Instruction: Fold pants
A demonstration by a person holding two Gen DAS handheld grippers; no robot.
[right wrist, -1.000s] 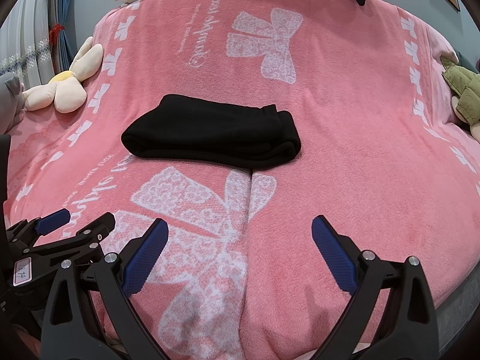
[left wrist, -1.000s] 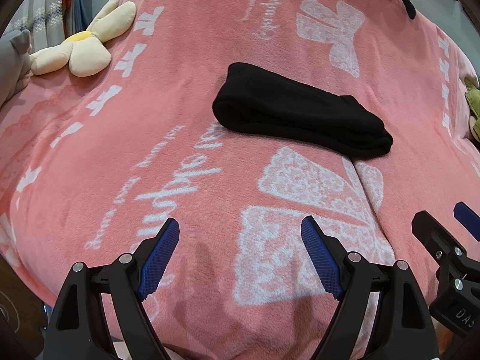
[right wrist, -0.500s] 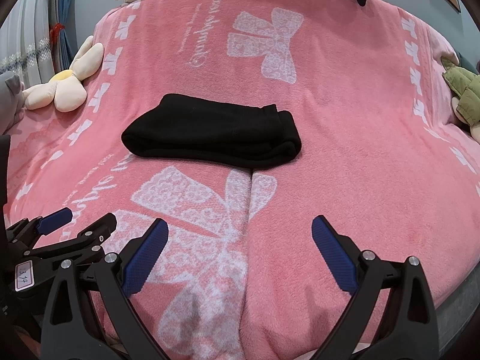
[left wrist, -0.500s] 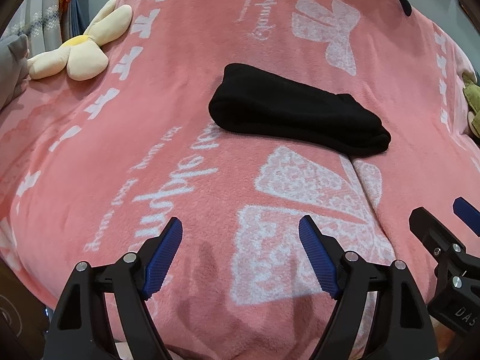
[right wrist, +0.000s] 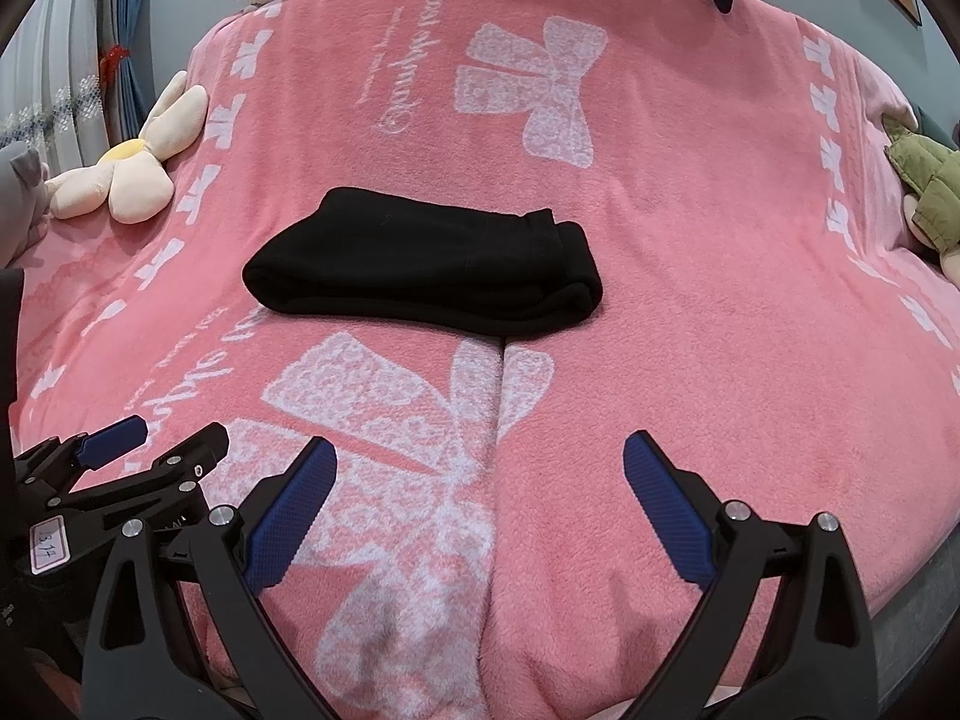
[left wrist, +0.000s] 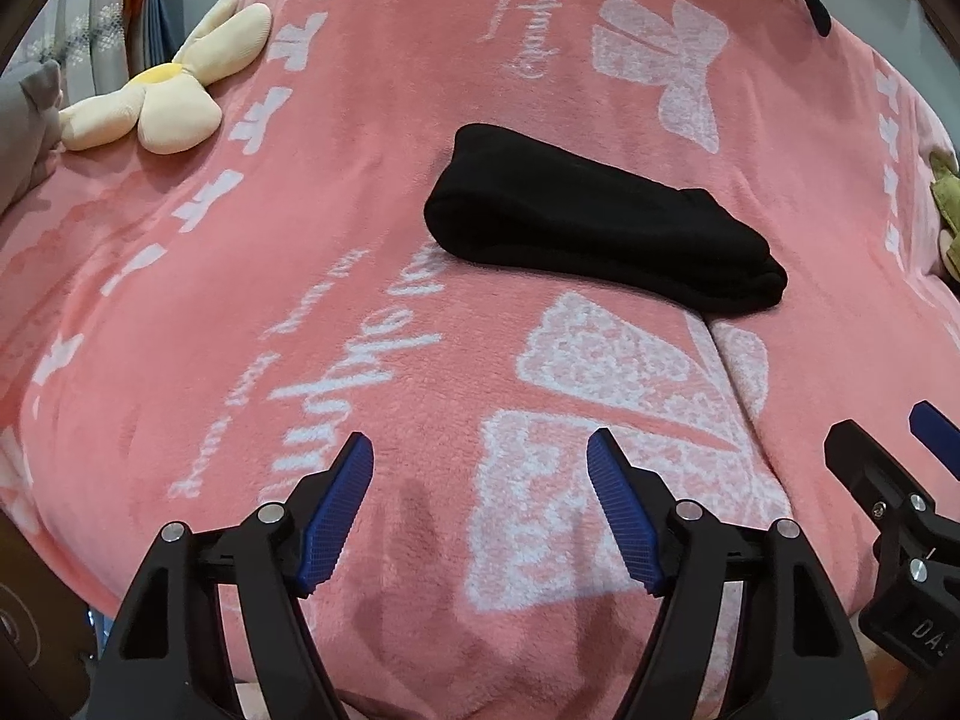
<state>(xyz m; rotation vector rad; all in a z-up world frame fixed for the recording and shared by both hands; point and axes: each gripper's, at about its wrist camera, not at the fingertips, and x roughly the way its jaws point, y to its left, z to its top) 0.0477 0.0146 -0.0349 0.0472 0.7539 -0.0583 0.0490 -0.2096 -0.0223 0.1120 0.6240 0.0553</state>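
Lying folded into a compact black bundle, the pants (left wrist: 600,228) (right wrist: 426,267) are seen on the pink blanket (left wrist: 300,252) (right wrist: 720,240), just beyond the large white bow print (right wrist: 408,414) that is taken here as the landmark. The near edge of the bundle touches the top of that bow, and a crease in the blanket runs from under the bundle down through the bow's right half.

The left gripper (left wrist: 480,501) is held over the left part of the bow, well short of the pants; its jaws are spread apart with only blanket seen between the blue pads (left wrist: 336,516), and they have just been narrowing a little. The right gripper (right wrist: 480,507) is held over the lower part of the bow, its jaws released wide and nothing grasped between them. Neither gripper is in contact with the pants.

Far to the left of the bow, at the blanket's edge, a cream flower-shaped plush (left wrist: 162,96) (right wrist: 126,174) is seen. Far to the right of the bow, an olive-green plush (right wrist: 927,192) is partly visible.
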